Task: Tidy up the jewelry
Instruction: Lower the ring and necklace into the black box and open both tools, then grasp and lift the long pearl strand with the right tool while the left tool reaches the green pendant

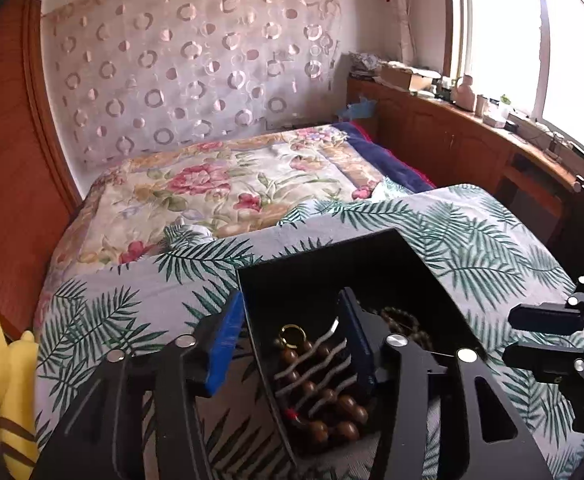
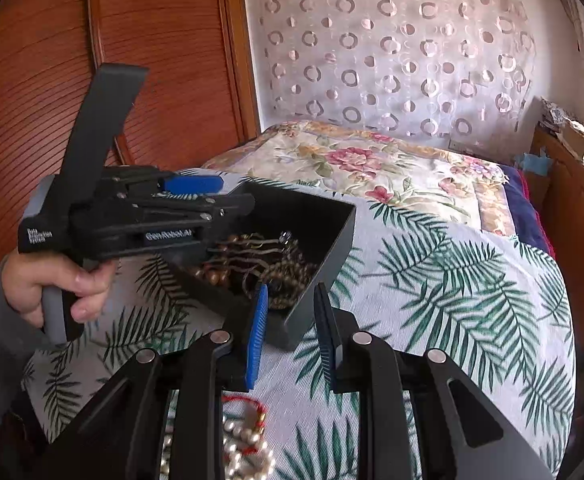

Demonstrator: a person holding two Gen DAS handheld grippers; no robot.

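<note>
A palm-leaf cloth [image 2: 432, 280] covers the bed; the black box [image 2: 320, 248] sits on it, pale beads [image 2: 247, 452] nearer than the box.

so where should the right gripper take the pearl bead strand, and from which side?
Probably the bead loop lying flat on the leaf-print cloth, just below the open right gripper. Come from above, jaws straddling one run of beads, away from the red cord. Much of the strand is hidden by the gripper body.

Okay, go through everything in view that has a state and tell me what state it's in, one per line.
Black box: open, holding jewelry.
Brown bead strand: inside the box.
Gold ring: inside the box.
Pearl strand: outside, on the cloth.
Left tool: open, straddling the box wall.
Right tool: open, empty.
</note>
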